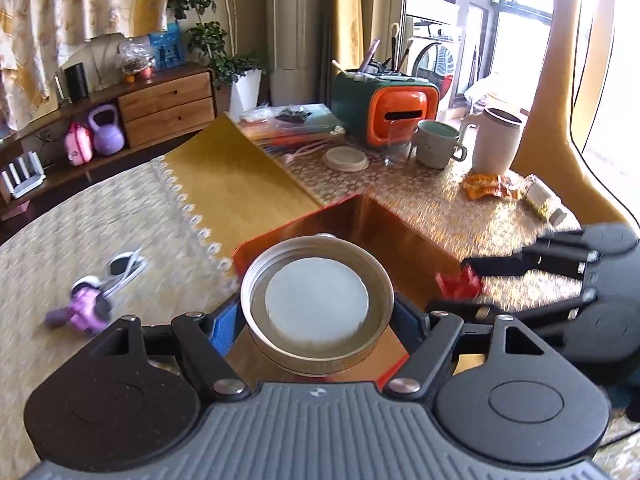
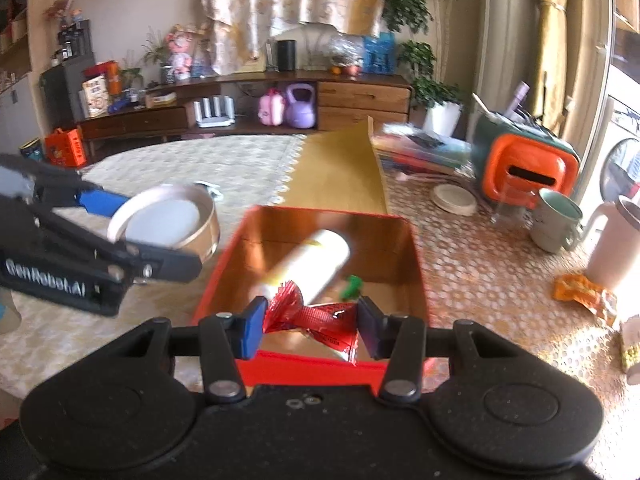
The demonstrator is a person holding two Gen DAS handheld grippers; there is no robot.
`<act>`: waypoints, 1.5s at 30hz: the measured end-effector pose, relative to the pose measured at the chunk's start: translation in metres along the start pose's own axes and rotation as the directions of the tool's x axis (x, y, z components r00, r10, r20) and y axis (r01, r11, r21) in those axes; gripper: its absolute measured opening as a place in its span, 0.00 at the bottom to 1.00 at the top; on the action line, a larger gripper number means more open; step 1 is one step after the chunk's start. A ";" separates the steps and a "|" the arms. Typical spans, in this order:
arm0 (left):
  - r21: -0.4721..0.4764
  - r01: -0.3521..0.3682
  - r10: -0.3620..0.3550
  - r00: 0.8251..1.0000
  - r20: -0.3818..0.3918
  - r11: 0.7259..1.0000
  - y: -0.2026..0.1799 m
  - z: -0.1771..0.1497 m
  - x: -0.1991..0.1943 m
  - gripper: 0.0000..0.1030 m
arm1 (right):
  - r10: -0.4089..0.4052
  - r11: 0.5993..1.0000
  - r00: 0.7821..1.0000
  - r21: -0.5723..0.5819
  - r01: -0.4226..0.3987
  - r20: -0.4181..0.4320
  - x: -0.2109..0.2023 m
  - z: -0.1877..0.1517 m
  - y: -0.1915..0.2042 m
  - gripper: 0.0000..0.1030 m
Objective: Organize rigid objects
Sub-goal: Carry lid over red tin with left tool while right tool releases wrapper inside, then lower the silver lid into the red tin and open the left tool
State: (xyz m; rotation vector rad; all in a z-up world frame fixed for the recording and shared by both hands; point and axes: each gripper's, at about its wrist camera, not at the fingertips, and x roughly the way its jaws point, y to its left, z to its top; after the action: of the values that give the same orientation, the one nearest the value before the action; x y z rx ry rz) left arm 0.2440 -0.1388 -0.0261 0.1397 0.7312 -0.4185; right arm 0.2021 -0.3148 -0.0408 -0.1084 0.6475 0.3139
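1. Patterned tablecloth (image 2: 500, 264) covers the work surface, with a living room sideboard behind it; the red open box (image 2: 416, 264) sits near the middle of the table, its gold-lined interior facing up.
2. Your left gripper (image 1: 316, 320) is clamped on a round metal tin (image 1: 316, 304) with a white disc in its top, blue pads pressed to its rim on both sides.
3. Your right gripper (image 2: 310, 326) is closed on a red twisted candy wrapper (image 2: 312, 318), its crinkled ends fanning out between the pads.
4. Deciding relation: the box lies directly ahead of and below both sets of fingers. The right gripper hangs just over the near wall, so the wrapper is the nearer load; the tin, judged from the right wrist view, is still outside the box's left wall.
5. A white cylindrical bottle (image 2: 308, 264) already lies in the box, long axis running diagonally from near-left to far-right, beside a small green item (image 2: 352, 286). The free floor is at the near-right and far-left corners.
6. The right wrist view alone shows the box contents and the tin's offset from the left wall. The left wrist view hides the box floor behind the tin, but shows the right gripper (image 1: 472, 284) at the box's right side.
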 end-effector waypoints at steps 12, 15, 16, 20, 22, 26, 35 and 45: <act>0.075 -0.003 0.006 0.999 -0.051 0.997 -0.034 0.033 0.077 0.75 | -0.006 0.999 0.999 -0.037 0.004 -0.053 0.037 -0.005 -0.019 0.46; 0.066 -0.001 0.006 0.997 -0.075 0.998 -0.035 0.034 0.093 0.75 | -0.004 0.998 0.998 -0.060 0.000 -0.069 0.045 -0.005 -0.017 0.46; 0.067 0.000 0.005 0.997 -0.081 0.998 -0.037 0.034 0.098 0.75 | -0.002 0.998 0.997 -0.064 -0.003 -0.076 0.049 -0.005 -0.017 0.46; 0.046 0.038 -0.033 0.993 -0.112 0.998 -0.037 0.035 0.114 0.75 | -0.002 0.996 0.995 -0.088 -0.007 -0.101 0.060 -0.006 -0.013 0.46; 0.037 0.059 -0.054 0.992 -0.118 0.998 -0.039 0.036 0.120 0.75 | 0.003 0.996 0.994 -0.087 -0.012 -0.109 0.064 -0.007 -0.013 0.46; 0.063 0.070 -0.061 0.989 -0.135 0.996 -0.047 0.039 0.133 0.75 | -0.003 0.997 0.992 -0.079 -0.007 -0.128 0.072 -0.009 -0.013 0.46; 0.065 0.085 -0.074 0.986 -0.148 0.994 -0.055 0.037 0.145 0.75 | 0.016 0.999 0.990 -0.030 -0.020 -0.140 0.076 -0.010 -0.020 0.46; 0.019 0.075 -0.071 0.983 -0.167 0.997 -0.046 0.025 0.149 0.75 | 0.004 1.000 0.992 -0.003 -0.004 -0.129 0.069 -0.013 -0.024 0.60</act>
State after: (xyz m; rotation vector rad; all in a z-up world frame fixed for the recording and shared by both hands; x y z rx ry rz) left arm 0.3396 -0.2352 -0.1067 0.1734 0.8977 -0.4899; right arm 0.2543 -0.3221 -0.0930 -0.1311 0.7757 0.3135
